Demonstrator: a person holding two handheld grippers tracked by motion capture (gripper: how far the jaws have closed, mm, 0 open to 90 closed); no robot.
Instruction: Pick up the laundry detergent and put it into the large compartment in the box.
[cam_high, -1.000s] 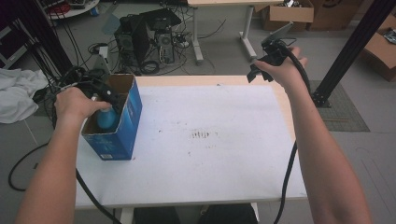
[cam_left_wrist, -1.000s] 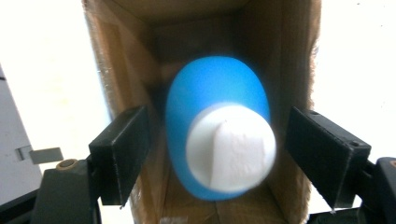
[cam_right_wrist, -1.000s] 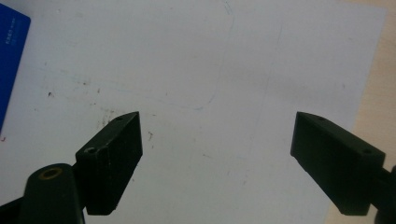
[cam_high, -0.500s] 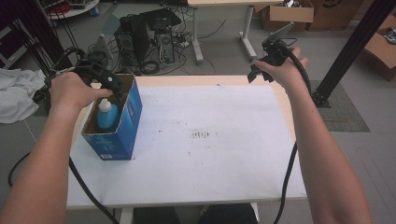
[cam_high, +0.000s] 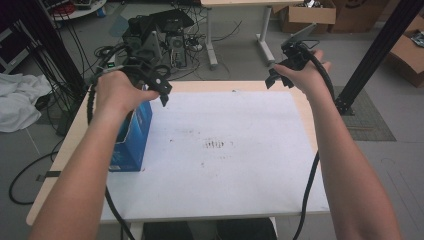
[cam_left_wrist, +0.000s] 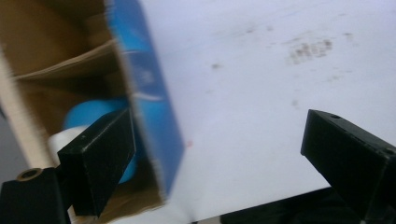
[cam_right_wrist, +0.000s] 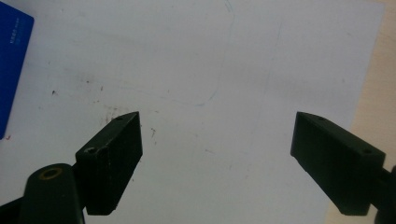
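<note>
High view: the blue box (cam_high: 134, 137) stands open-topped at the left edge of the table (cam_high: 305, 107), on the white sheet (cam_high: 225, 150) that covers most of the top. The left gripper (cam_high: 161, 90) is held above and just past the box's far corner, tilted down toward the sheet, jaws parted and carrying nothing. The position suggests a hand clear of the box opening, not one reaching into it. The right gripper (cam_high: 280, 70) is held high near the far right corner, well apart from the box, likely parked out of the way.

Left gripper view: the jaws stand wide apart and empty. Between the left jaw and the box wall, a blue-and-white bottle (cam_left_wrist: 86, 122) rests inside the box's brown interior, below a cardboard divider (cam_left_wrist: 65, 72). The bottle is in the box and nothing touches it. The picture is somewhat blurred.

Right gripper view: the jaws are spread wide over bare, lightly stained sheet, grasping nothing. A corner of the blue box (cam_right_wrist: 11, 70) shows at the far left, well off from these jaws.
</note>
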